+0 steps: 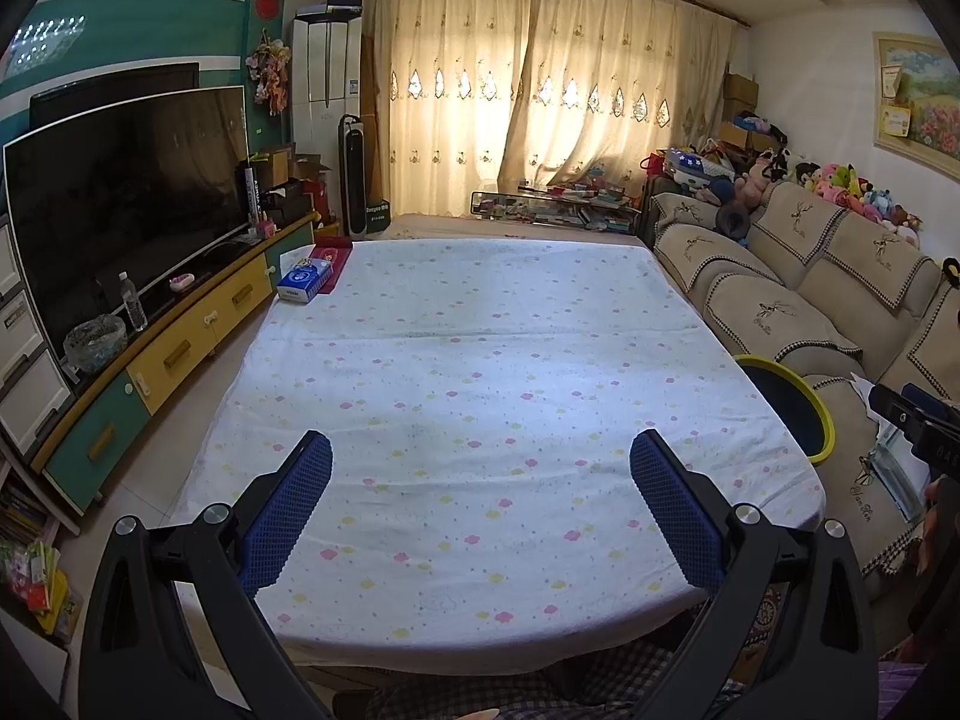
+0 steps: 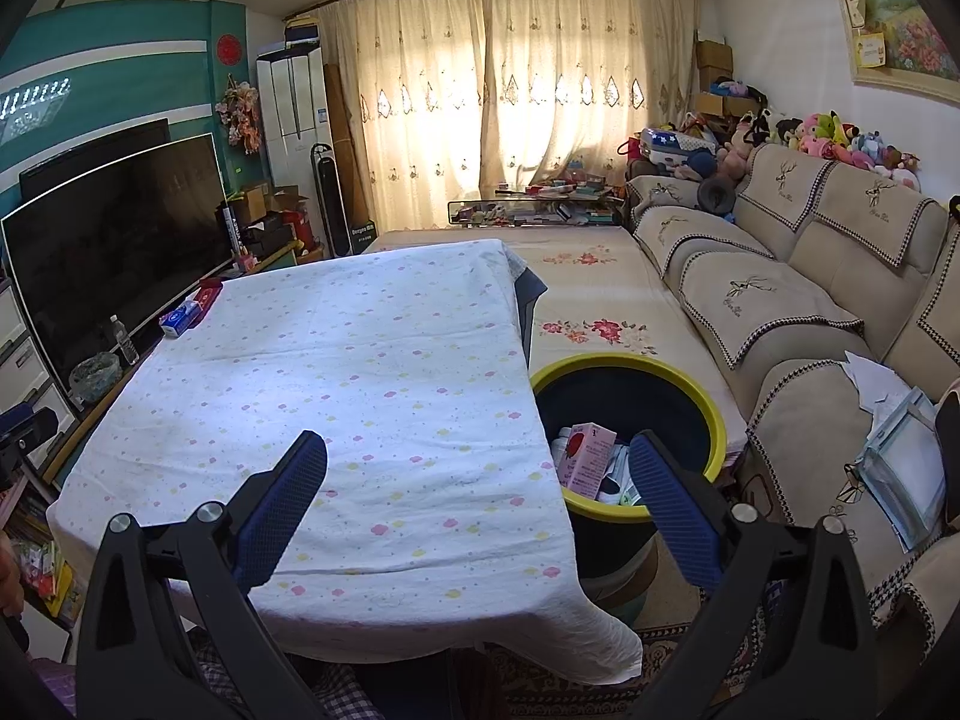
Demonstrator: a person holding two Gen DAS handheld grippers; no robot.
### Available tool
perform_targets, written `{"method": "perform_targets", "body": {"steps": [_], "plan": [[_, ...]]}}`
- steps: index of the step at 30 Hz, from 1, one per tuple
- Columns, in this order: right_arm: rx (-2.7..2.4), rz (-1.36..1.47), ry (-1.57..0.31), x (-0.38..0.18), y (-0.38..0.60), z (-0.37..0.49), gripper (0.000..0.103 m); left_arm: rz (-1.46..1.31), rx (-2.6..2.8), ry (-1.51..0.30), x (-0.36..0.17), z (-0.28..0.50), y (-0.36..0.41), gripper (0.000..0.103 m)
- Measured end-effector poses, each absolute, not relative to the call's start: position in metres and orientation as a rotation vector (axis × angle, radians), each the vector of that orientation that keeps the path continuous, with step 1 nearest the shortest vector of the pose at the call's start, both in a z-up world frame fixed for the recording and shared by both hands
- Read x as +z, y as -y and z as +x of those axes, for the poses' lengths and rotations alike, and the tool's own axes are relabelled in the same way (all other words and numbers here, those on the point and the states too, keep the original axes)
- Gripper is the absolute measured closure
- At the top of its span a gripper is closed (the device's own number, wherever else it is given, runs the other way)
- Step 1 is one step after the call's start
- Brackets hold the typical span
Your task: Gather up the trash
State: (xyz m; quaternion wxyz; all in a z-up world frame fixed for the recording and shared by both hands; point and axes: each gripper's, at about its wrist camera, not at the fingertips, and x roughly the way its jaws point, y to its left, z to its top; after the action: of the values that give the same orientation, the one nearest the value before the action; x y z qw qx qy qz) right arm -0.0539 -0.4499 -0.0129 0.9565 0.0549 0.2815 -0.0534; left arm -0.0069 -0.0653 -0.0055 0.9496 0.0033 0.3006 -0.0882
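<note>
A dark trash bin with a yellow rim stands on the floor between the table and the sofa; it also shows in the left wrist view. Inside it lie a pink carton and other trash. My left gripper is open and empty above the near part of the table, which has a white cloth with pastel clouds. My right gripper is open and empty over the table's right edge, its right finger in front of the bin.
A blue tissue box and a red flat box lie at the table's far left corner. A TV on a low cabinet runs along the left. A beige sofa with papers is on the right.
</note>
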Motion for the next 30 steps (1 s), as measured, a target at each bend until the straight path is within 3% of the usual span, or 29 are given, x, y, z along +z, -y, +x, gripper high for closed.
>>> {"method": "perform_targets", "body": {"steps": [30], "plan": [[-0.109,0.116,-0.580,-0.0171,0.4476,-0.0506,0.007,-0.004,-0.189,-0.625,-0.0081,-0.0026,0.0657,0.005]]}}
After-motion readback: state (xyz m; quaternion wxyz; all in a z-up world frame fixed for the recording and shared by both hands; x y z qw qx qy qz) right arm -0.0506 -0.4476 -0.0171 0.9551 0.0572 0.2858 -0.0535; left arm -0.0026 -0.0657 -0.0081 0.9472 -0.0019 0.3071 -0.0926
